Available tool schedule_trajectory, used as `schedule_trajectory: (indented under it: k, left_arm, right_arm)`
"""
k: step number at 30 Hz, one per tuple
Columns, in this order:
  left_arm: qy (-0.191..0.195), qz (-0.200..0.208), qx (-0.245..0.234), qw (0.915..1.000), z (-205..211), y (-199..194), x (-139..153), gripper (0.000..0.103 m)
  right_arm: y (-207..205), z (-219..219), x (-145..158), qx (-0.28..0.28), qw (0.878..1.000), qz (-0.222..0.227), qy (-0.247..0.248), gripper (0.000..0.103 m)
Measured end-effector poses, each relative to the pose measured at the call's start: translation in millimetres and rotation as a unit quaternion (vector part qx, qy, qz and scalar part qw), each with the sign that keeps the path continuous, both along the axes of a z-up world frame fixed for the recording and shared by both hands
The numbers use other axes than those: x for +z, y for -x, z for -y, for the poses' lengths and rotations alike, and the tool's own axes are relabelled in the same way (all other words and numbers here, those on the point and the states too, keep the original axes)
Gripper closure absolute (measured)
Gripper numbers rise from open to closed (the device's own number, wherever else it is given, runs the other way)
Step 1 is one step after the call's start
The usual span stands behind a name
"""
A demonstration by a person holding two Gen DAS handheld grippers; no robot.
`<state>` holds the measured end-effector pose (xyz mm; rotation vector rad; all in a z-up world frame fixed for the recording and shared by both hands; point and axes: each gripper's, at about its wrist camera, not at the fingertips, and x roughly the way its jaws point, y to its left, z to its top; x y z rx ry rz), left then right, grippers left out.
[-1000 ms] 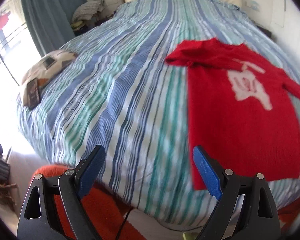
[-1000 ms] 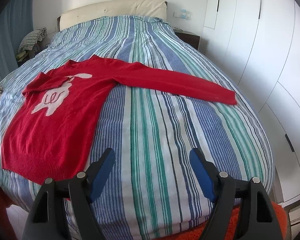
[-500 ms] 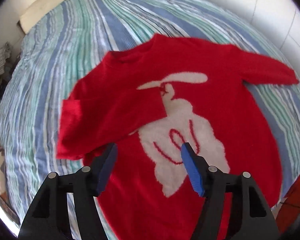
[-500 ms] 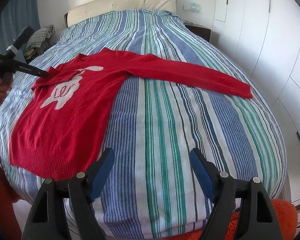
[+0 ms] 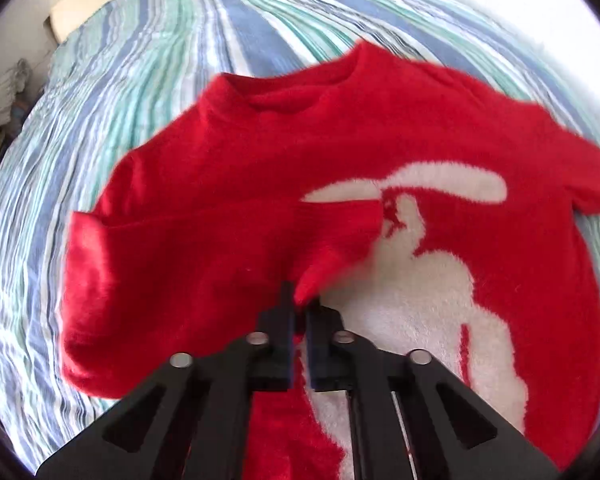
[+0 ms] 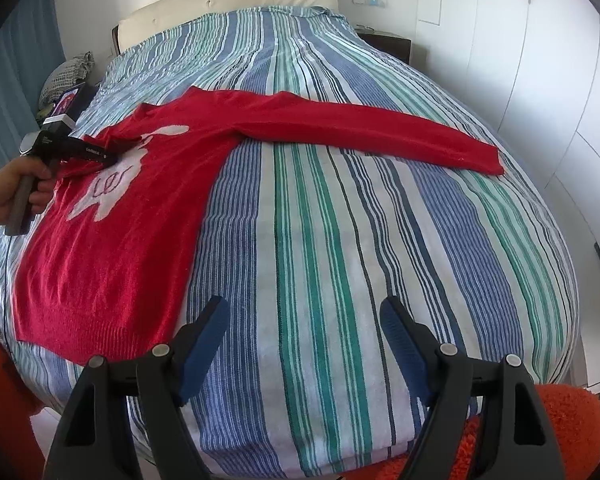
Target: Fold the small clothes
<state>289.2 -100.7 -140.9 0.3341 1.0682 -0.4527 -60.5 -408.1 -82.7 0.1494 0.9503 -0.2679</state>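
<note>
A red sweater (image 6: 112, 224) with a white rabbit figure lies flat on the striped bed (image 6: 340, 240). One sleeve (image 6: 380, 132) stretches out to the right. The other sleeve (image 5: 204, 248) is folded across the chest. My left gripper (image 5: 298, 308) is shut on the cuff end of that folded sleeve, over the white figure; it also shows in the right wrist view (image 6: 114, 156). My right gripper (image 6: 304, 332) is open and empty above the bed's near edge, right of the sweater's hem.
A cream headboard (image 6: 228, 4) stands at the far end. White wardrobe doors (image 6: 560, 100) line the right side. A pile of cloth (image 6: 66, 74) lies at the far left by a blue curtain. An orange rug (image 6: 560, 420) lies below the bed.
My left gripper swung from the bed's left edge over the sweater, moved down and closed on the folded sleeve's cuff. My right gripper stayed open, nearly in place.
</note>
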Motion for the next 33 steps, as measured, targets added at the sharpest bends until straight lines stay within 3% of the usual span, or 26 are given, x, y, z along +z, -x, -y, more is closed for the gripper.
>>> schedule_trajectory:
  k: [2, 3, 4, 6, 8, 11, 14, 18, 23, 29, 33]
  left_arm:
    - [0.068, 0.003, 0.055, 0.9962, -34.1, -4.1, 23.5, 0.101]
    - [0.107, 0.002, 0.089, 0.9902, -58.1, -6.7, 35.4, 0.101]
    - [0.150, 0.002, 0.138, 0.9790, -96.4, -8.8, 50.8, 0.101]
    - [0.196, 0.013, 0.227, 0.9539, -171.3, -10.7, 69.5, 0.101]
    - [0.205, 0.023, 0.306, 0.9295, -243.1, -9.1, 75.0, 0.101]
    - [0.179, 0.016, 0.414, 0.8923, -345.9, -5.9, 59.5, 0.101]
    - [0.167, 0.004, 0.488, 0.8566, -410.4, 10.6, 37.8, 0.101]
    - [0.175, -0.021, 0.530, 0.8297, -436.6, 28.6, 7.4, 0.101]
    - [0.141, 0.005, 0.534, 0.8337, -424.6, 38.9, 1.0, 0.101]
    - [0.138, -0.029, 0.567, 0.8113, -441.0, 41.4, -35.3, 0.102]
    - [0.128, -0.031, 0.569, 0.8120, -439.2, 38.7, -42.3, 0.102]
  right_arm:
    - [-0.7, -1.8, 0.0, 0.003, 1.000, -0.001, 0.002, 0.026]
    - [-0.8, -3.1, 0.2, 0.006, 1.000, -0.001, 0.004, 0.026]
    - [-0.5, -4.2, 0.6, 0.008, 1.000, 0.000, 0.005, 0.026]
    - [0.3, -5.5, 2.0, 0.012, 1.000, 0.004, 0.008, 0.026]
    - [0.6, -5.6, 2.7, 0.012, 1.000, 0.007, 0.009, 0.026]
    - [0.4, -6.3, 1.7, 0.011, 1.000, 0.007, 0.006, 0.026]
    - [-0.5, -11.6, -0.6, 0.018, 1.000, 0.002, 0.010, 0.026]
    - [-3.1, -23.0, -2.5, 0.033, 0.999, -0.005, 0.024, 0.026]
    - [-4.6, -27.9, -11.1, 0.038, 0.999, -0.020, 0.020, 0.026]
    - [-4.7, -21.5, -12.6, 0.027, 0.999, -0.022, 0.016, 0.026]
    - [-4.0, -20.2, -13.3, 0.026, 0.999, -0.024, 0.016, 0.026]
